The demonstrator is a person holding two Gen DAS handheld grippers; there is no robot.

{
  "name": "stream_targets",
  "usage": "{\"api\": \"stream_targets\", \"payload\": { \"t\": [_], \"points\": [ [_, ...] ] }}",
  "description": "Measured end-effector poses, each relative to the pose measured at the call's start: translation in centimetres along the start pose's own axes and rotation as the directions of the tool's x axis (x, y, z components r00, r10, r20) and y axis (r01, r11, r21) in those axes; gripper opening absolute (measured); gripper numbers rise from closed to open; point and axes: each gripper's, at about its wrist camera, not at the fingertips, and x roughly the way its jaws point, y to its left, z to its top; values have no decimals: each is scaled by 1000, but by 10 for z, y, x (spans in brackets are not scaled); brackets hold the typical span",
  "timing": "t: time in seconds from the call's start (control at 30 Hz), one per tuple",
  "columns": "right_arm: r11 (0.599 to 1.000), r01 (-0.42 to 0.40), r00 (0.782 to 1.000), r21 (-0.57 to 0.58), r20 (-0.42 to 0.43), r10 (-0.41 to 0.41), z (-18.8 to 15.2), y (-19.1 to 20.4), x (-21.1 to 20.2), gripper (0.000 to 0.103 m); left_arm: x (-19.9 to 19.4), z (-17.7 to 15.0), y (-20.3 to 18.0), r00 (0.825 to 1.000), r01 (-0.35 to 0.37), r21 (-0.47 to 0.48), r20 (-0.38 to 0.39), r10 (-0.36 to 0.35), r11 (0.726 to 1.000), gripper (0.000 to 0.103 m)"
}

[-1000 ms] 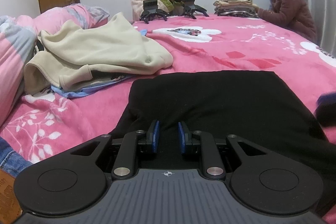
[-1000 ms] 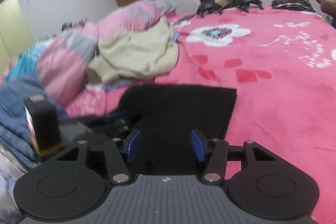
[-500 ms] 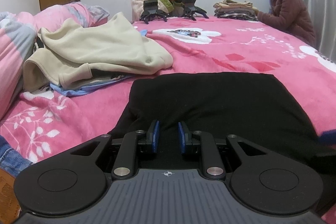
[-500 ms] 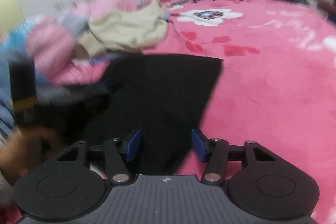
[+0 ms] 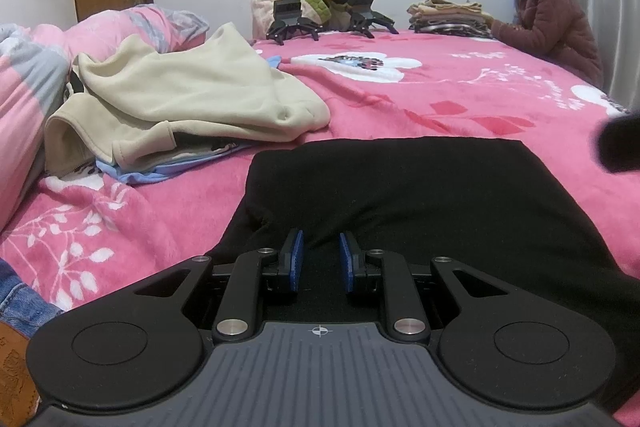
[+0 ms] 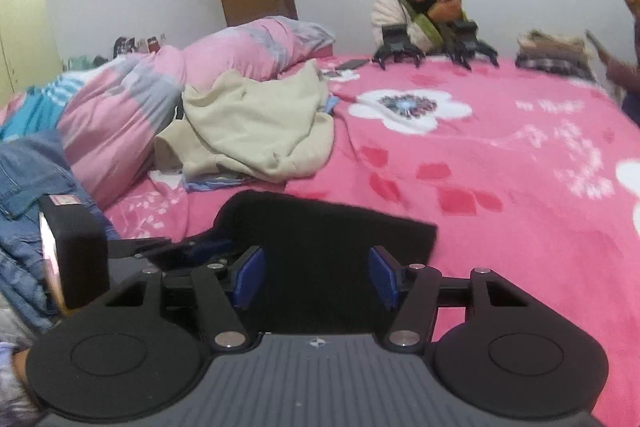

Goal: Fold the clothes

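Observation:
A black garment [image 5: 420,195] lies flat and folded on the pink bedspread [image 5: 460,99]. My left gripper [image 5: 320,259] sits low over its near left edge, jaws a narrow gap apart, with nothing between the pads. My right gripper [image 6: 316,277] is wide open and empty over the same garment [image 6: 320,239]. The left gripper's body [image 6: 72,251] shows at the left in the right wrist view. A dark blurred edge [image 5: 618,143] at the right of the left wrist view is likely my right gripper.
A cream fleece garment [image 5: 192,103] lies crumpled on other clothes at the left. Jeans [image 6: 28,187] and a pink quilt [image 6: 160,95] lie further left. Two people sit at the far side, with two spare grippers [image 5: 328,19] and a folded clothes stack [image 5: 448,17].
The right gripper swung left and tilted down, then came back up and steadied over the black garment, still wide open. The left gripper has barely moved.

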Motion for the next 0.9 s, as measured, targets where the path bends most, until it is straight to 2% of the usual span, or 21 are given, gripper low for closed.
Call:
{"api": "stream_targets", "payload": {
  "t": [0.13, 0.23, 0.27, 0.3, 0.4, 0.47, 0.57, 0.67, 0.73, 0.8, 0.9],
  "points": [
    [999, -34, 998, -24, -55, 32, -8, 6, 24, 64, 0, -1, 0, 1000, 1, 0, 2, -1, 1000, 20],
    [1000, 8, 988, 14, -152, -6, -26, -3, 46, 65, 0, 0, 0, 1000, 4, -1, -2, -4, 1000, 20],
    [1000, 9, 988, 27, -155, -5, -33, -8, 48, 65, 0, 2, 2, 1000, 13, -10, -8, -13, 1000, 20],
    [999, -7, 992, 32, -129, 11, -38, -12, 44, 65, 0, 4, 5, 1000, 23, -20, -15, -23, 1000, 20],
    [1000, -11, 992, 21, -125, 14, -42, -17, 35, 65, -5, 11, 15, 997, 59, -105, -33, -63, 993, 20],
    [1000, -8, 992, 7, -128, 8, -43, -16, 34, 65, -15, 17, 21, 995, 100, -158, 4, -100, 982, 20],
    [1000, -4, 992, -6, -130, 3, -43, -15, 35, 65, -22, 29, 16, 980, 197, -117, 24, -196, 973, 20],
    [1000, -10, 992, 8, -125, 10, -43, -17, 38, 65, -5, 36, 6, 953, 291, -78, -69, -296, 954, 22],
    [999, -14, 993, 42, -116, 19, -44, -20, 38, 65, 13, 31, 4, 950, 277, -89, -128, -287, 957, 27],
    [996, -18, 994, 86, -104, 27, -45, -23, 36, 65, 20, 22, 9, 953, 280, -131, -83, -292, 951, 28],
    [995, -19, 996, 93, -82, 26, -49, -23, 34, 65, 19, 21, 6, 957, 276, -93, -70, -283, 957, 28]
  ]
}}
